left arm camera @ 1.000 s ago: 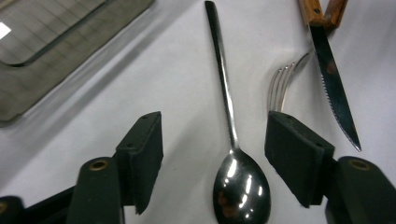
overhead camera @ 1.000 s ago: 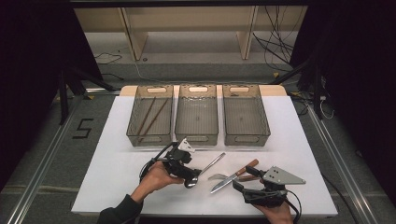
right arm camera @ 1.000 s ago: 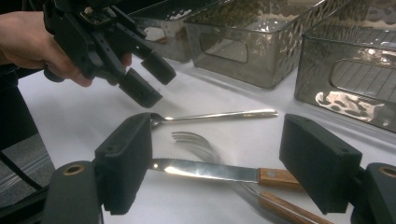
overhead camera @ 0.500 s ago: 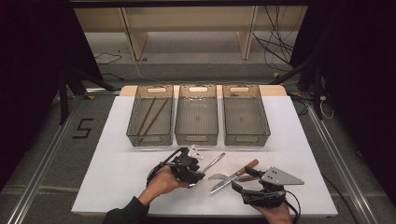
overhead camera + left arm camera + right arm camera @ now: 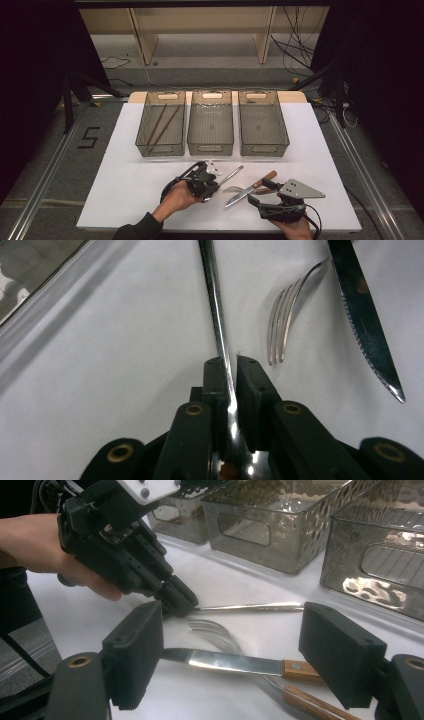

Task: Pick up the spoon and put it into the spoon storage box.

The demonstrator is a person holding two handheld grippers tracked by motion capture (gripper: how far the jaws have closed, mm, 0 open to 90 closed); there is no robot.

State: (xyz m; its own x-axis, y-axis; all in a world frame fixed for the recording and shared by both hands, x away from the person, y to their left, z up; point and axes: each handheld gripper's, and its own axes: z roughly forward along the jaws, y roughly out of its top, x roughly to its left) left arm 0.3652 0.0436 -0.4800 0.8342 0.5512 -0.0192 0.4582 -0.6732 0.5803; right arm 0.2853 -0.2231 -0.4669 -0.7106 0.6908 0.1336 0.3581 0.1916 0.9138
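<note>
High view: a white counter carries three clear bins in a row at its far side. The left bin holds two brown sticks, while the middle bin and right bin look bare. Nearer than the middle bin, the left gripper sits over one end of a slim metal utensil, whose shaft runs out toward the middle bin. Just right of that utensil lie a wood-handled knife and a fork, close together, so room there is tight. The right gripper rests by the counter's near edge, beside the knife. Open counter lies left of the left gripper.

Left gripper view: the fingers have just been closing and now stand narrow, clamped on the metal utensil, which runs straight ahead between them. The fork tines lie just right of the utensil, and the serrated knife further right.

Right gripper view: the fingers stand wide apart and hold nothing; the knife and fork lie between them on the counter. Beyond the knife, the left gripper grips the utensil
</note>
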